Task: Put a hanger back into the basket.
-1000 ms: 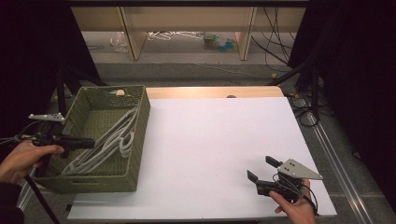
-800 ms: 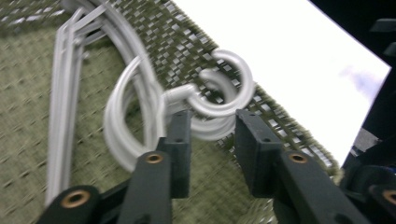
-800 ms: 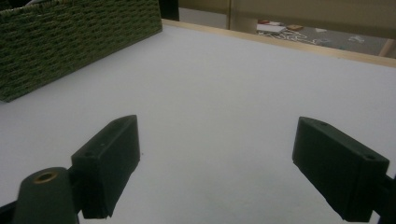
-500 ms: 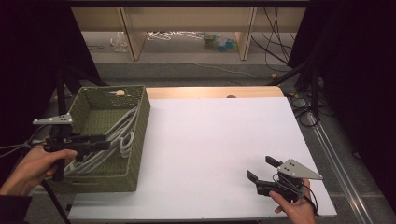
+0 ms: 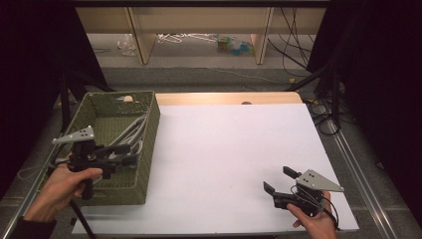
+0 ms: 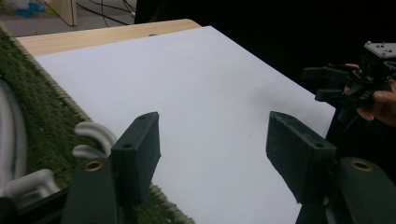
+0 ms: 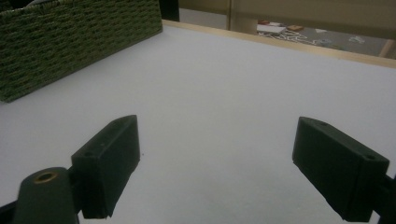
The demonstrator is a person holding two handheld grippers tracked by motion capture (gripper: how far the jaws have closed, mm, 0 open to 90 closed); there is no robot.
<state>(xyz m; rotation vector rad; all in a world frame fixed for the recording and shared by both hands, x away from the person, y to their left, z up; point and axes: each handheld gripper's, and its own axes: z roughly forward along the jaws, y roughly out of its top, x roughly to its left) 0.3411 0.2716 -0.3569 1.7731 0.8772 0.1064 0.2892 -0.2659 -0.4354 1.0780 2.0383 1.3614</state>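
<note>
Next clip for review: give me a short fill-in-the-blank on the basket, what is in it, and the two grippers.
1. The white hangers lie inside the woven ____ basket.
2. The left gripper is over the basket, and its jaws, which have just been opening, hold ____.
3. The right gripper sits over the white table with its jaws ____.
4. The basket stands at the table's ____ edge in the high view.

Missing words: green; nothing; open; left
</note>
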